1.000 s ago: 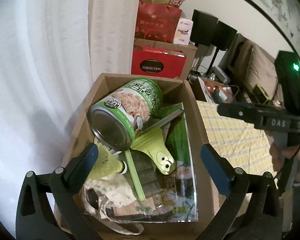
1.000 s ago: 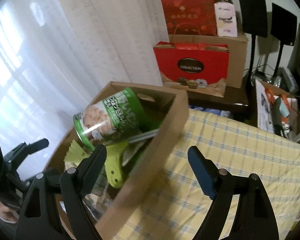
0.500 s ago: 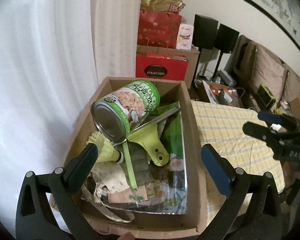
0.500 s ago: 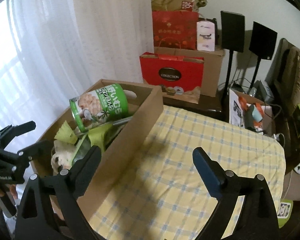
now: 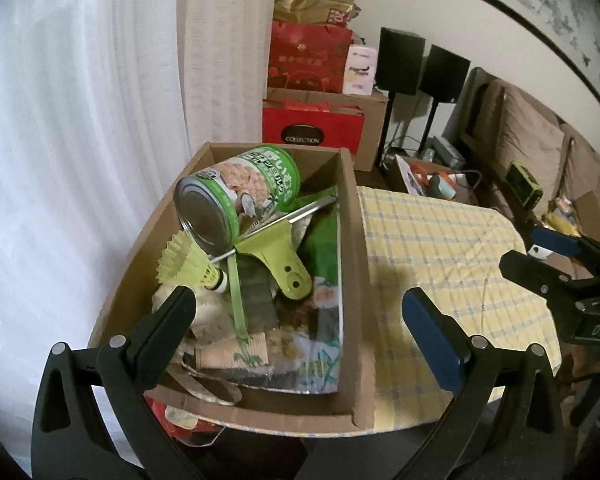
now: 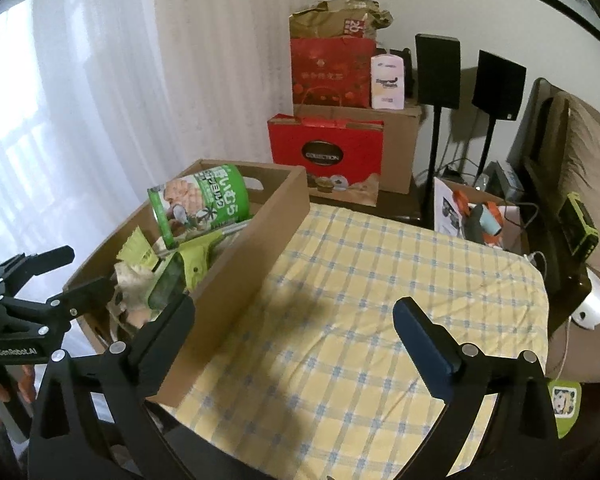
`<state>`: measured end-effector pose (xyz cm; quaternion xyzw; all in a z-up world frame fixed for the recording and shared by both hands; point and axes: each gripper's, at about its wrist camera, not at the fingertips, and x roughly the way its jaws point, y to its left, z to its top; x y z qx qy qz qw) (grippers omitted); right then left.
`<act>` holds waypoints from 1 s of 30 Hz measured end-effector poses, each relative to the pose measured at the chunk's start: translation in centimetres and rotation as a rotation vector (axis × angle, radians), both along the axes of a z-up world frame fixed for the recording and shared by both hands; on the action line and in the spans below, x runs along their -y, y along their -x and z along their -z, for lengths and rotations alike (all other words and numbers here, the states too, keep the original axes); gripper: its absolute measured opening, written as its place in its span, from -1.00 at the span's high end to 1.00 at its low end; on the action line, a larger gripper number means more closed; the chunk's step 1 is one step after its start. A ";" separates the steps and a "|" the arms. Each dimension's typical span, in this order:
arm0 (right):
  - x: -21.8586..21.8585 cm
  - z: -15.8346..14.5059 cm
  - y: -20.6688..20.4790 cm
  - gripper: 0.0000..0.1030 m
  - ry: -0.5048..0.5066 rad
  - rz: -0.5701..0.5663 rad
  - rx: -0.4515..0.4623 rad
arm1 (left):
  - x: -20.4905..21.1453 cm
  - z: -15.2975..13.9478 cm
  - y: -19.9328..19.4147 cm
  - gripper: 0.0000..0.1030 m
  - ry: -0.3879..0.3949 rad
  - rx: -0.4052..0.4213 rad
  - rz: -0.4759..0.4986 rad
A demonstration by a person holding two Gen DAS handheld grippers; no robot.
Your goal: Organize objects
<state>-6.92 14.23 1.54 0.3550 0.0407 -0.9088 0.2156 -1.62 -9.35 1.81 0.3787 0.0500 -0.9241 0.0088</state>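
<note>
Both tongs stand released and empty, the right tongs having just spread wider over the yellow checked worktop. Beyond the left tongs, the brown cardboard box holds a tilted green-labelled tin can. Best approach squarely, gripping its round sides.

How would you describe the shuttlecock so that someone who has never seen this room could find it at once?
Look at the open cardboard box on the table with the yellow checked cloth. Inside it, a big green-labelled can lies on its side on top of the pile. The shuttlecock sits just beneath the can's metal end, near the curtain-side wall: a small yellow-green frilled skirt, unlike the smooth green plastic tool beside it.
</note>
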 end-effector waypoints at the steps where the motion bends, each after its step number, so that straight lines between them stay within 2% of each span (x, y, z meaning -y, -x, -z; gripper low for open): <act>1: -0.1 0.1 -0.3 -0.95 -0.003 0.003 -0.003 | -0.2 0.0 -0.2 -1.00 0.000 -0.001 0.003; 15: -2.3 0.3 -3.7 -0.96 -0.005 0.063 -0.022 | -2.1 -0.3 -2.7 -1.00 -0.002 -0.020 0.013; 30: -3.1 -0.1 -5.9 -0.96 -0.004 0.096 -0.063 | -2.9 -0.2 -3.6 -1.00 0.040 -0.039 -0.010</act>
